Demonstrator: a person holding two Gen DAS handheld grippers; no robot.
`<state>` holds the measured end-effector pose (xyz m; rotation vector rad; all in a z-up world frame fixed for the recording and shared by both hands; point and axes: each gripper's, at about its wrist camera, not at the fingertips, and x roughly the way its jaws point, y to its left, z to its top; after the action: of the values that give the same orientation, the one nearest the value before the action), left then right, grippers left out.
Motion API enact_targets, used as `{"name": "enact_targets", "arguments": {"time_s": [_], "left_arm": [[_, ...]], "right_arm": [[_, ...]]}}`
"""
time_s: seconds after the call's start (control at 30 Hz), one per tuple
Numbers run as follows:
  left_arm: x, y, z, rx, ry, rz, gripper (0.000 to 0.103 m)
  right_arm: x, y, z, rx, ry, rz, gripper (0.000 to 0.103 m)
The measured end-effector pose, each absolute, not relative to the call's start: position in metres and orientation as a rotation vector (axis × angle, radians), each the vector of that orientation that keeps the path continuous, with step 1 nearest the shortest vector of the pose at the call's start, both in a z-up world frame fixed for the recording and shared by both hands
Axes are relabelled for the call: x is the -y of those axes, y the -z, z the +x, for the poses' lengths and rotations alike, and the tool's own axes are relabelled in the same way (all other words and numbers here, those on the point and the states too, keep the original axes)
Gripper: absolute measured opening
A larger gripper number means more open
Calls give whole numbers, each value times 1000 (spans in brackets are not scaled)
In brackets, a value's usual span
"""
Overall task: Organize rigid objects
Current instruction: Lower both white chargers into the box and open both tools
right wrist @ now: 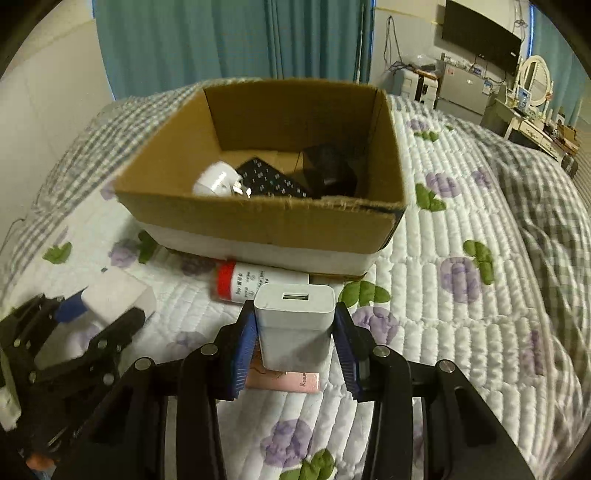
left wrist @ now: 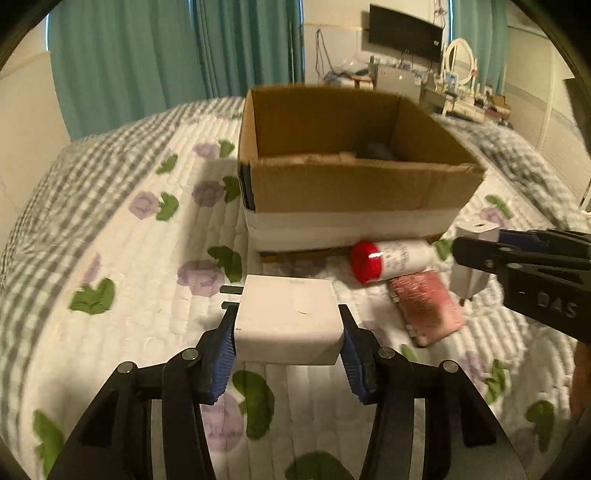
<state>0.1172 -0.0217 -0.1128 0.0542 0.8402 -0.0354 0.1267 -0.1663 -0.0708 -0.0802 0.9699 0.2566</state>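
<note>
My left gripper (left wrist: 286, 332) is shut on a white plug adapter (left wrist: 288, 317) with two prongs on its left side, held above the quilt in front of the cardboard box (left wrist: 354, 184). My right gripper (right wrist: 295, 328) is shut on a white USB charger (right wrist: 295, 325), port facing forward; it also shows at the right of the left wrist view (left wrist: 472, 258). The box (right wrist: 258, 218) holds a white plug (right wrist: 216, 179), a black keypad (right wrist: 273, 179) and a dark object (right wrist: 332, 168). A red-capped white bottle (left wrist: 391, 260) and a pink case (left wrist: 428, 308) lie by the box's front.
The box sits on a bed with a white floral quilt (right wrist: 461, 295) and a grey checked blanket (right wrist: 546, 206). Teal curtains (left wrist: 147, 55) hang behind. A dresser with a mirror (right wrist: 535, 85) and a wall screen (right wrist: 480, 33) stand at the far right.
</note>
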Motion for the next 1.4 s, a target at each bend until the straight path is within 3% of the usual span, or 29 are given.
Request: {"name": "enact_targets", "arguments": {"time_s": [0.4,0.7,1.4], "left_arm": [[18,25,101,-652,57,-5,51],[26,-12,154,-572,76,3,51],[53,65,297,-751,129,83,52]], "right_arm": [[169,-25,110,-804,-297,-47,40],[169,-70,156,-740,-280,-73,40],[178,8,261,-851,-299,-110,40]]}}
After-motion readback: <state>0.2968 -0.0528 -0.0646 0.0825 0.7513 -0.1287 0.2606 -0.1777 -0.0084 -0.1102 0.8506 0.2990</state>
